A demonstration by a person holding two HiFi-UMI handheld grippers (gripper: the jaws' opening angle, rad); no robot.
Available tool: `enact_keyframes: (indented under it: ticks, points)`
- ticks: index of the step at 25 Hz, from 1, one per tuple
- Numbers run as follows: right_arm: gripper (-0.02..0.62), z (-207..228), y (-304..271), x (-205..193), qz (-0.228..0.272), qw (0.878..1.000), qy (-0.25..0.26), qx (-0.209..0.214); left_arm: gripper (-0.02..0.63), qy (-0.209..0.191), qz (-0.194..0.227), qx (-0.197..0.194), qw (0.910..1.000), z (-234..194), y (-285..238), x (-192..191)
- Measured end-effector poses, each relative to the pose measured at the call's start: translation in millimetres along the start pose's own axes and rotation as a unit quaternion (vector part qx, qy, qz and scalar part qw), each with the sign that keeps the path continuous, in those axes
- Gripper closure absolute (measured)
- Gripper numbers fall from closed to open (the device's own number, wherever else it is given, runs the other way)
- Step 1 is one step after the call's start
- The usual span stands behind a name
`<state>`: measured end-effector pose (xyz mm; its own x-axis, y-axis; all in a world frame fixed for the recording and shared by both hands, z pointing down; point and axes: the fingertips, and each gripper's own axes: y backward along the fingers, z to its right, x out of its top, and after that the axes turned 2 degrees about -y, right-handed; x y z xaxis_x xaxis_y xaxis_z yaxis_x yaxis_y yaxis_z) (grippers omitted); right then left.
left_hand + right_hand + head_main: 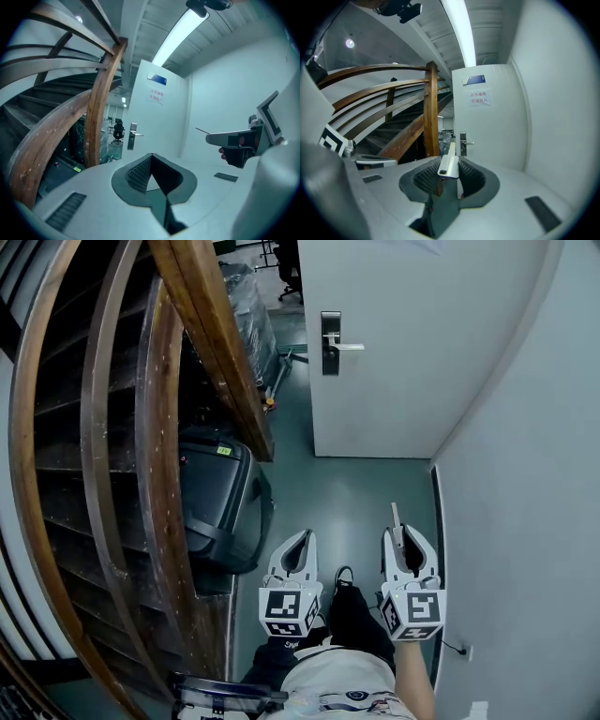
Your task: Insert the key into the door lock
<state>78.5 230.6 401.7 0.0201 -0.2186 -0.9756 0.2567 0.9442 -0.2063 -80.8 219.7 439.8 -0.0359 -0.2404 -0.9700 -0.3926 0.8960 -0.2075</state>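
I see my right claw [407,538] pinching 1 flat pale key [449,163] | left claw [305,536] closed, empty | dark metal door lock [330,343] far ahead.

Left claw [306,536] and right claw [405,538] are the same build. Each has a white moulded shell ahead of its marker cube [284,607], with a dark grey liner and ribbed pads [136,176]. The cube is white with black square codes on its faces. Black slotted inserts [65,210] sit flush in the shell, nearer the cube. The operator wears a pale printed shirt [342,681] behind the cubes, black trousers [352,615] between them and a dark shoe [343,575].
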Motion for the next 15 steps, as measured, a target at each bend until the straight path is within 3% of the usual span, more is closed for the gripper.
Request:
enact_keyframes:
  ticks: [10,15]
  points:
    - [0.479,43.4,-120.2,34.8,0.011,0.998,-0.01,0.059,0.604,-0.057,0.025,0.038,0.9974,-13.9,-119.8,59.2]
    - [0.479,46.9,-161.8,38.3,-0.001,0.996,-0.008,0.091,0.604,-0.053,0.017,0.053,0.997,-21.9,-161.1,66.8]
